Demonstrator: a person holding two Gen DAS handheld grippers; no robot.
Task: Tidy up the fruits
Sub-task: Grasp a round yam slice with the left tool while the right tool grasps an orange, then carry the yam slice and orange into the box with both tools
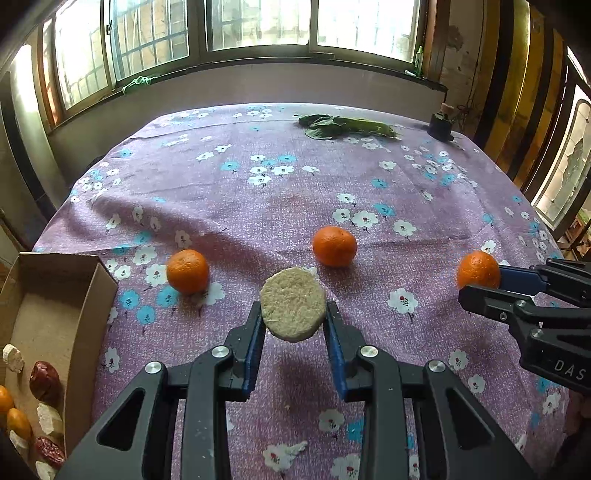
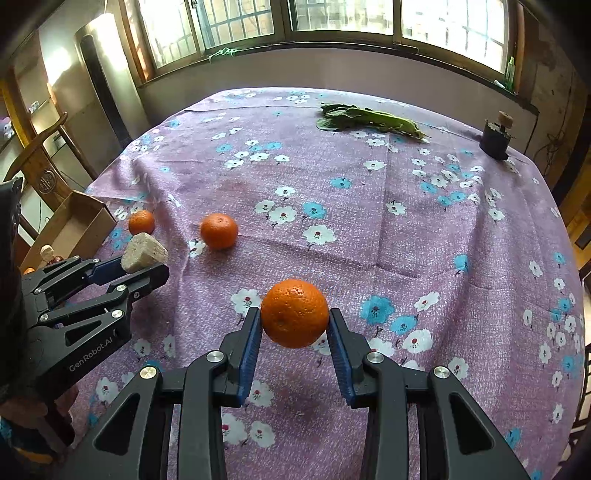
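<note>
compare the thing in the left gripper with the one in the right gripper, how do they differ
The left gripper holds a pale beige, rough, flat round cake; the right gripper holds a bright orange, glossy, ball-shaped tangerine. Both are pinched between blue pads above the tablecloth.

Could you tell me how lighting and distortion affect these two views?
Left wrist view: the windows are blown out, the table edge bows from fisheye. Right wrist view: same window glare; a soft shadow lies beneath the held orange; corners darken.
</note>
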